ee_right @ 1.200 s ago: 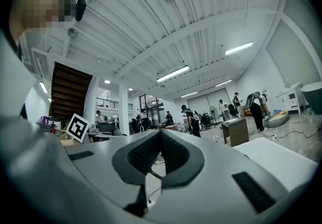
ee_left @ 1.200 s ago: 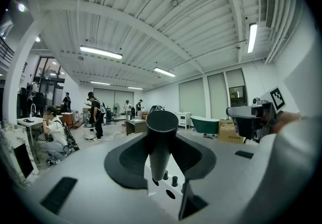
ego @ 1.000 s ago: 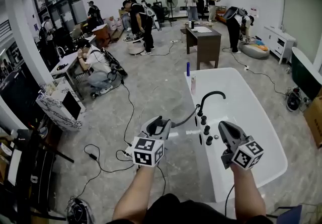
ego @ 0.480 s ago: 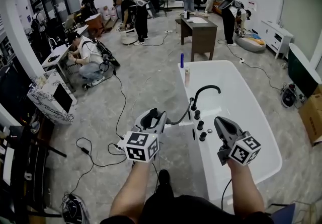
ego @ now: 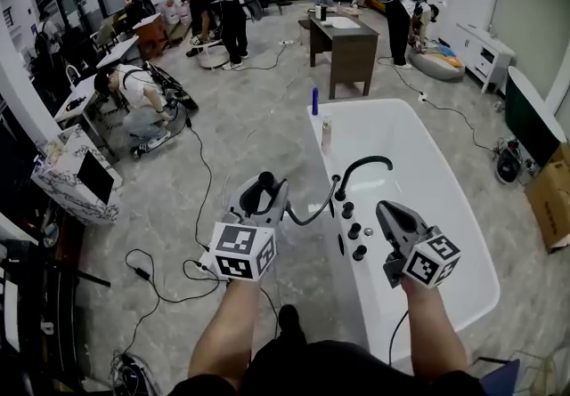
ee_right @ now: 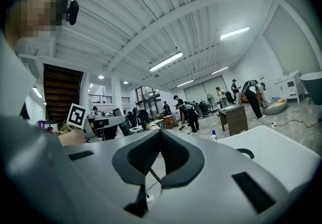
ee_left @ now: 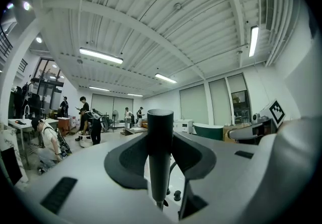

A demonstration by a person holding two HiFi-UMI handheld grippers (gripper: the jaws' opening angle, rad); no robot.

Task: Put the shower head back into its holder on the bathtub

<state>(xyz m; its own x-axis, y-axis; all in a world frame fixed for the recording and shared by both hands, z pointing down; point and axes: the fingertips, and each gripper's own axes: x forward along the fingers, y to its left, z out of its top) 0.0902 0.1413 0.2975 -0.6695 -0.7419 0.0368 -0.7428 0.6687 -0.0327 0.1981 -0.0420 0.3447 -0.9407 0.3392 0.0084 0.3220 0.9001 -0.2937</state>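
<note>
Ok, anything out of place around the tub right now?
Only the shower head: it is off the tub, clamped in the left gripper over the floor beside the bathtub, with its hose looping back to the deck by the faucet. Nothing looks spilled or damaged.

Floor (ego: 258, 145): grey polished tiles | white bathtub (ego: 427, 173) stands on it | bathtub's near-left rim: black faucet (ego: 363, 159), knobs (ego: 354, 230) | its far-left corner: blue bottle (ego: 314, 101), pale bottle (ego: 326, 134) | left of bathtub: black cables (ego: 142, 273) trail | beyond bathtub: brown desk (ego: 343, 47)
</note>
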